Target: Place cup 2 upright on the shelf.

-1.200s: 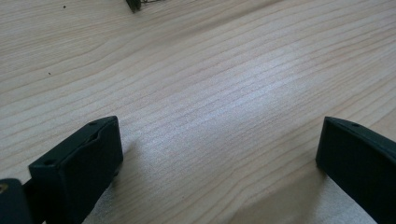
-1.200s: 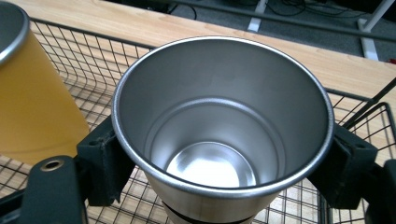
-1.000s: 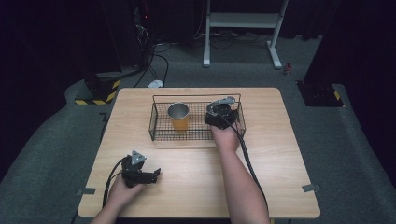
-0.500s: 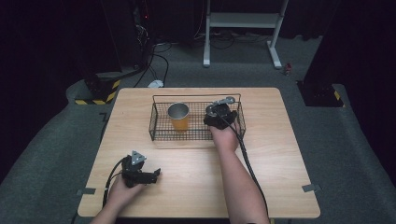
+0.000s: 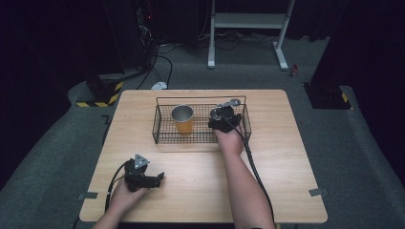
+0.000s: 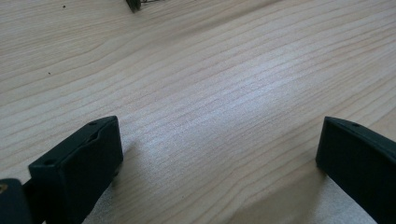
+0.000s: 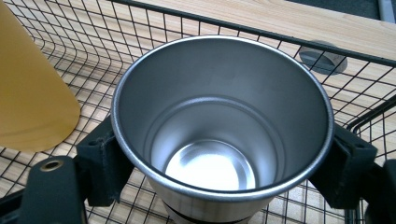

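Table: light wood, person seated at the near edge, one gripper in each hand.
Wire basket: black mesh, set toward the far middle of the table, long side running left to right.
Orange cup: upright in the left half of the basket, steel-lined mouth facing up; in the right gripper view its orange wall stands just beside the steel cup, apart from it as far as can be told.
Steel cup: upright, empty, inside the right half of the basket – its base looks down on or just above the mesh floor, which of the two cannot be told.
Right gripper: inside the basket, jaws set against opposite sides of the steel cup just under its rim – gripping it.
Left gripper: low over bare table at the near left corner, well apart from the basket; jaws spread wide with nothing between them.
Key relation: the cup sits squarely between the right jaws, its long axis vertical and its mouth toward the camera; any lift would have to go straight up to clear the basket wall and the orange cup beside it. The right hand is the nearer by far.
Round disc: small, grey, on the table beyond the basket wall; what it is cannot be told.
Writing, brands: none readable on either cup or on the basket.
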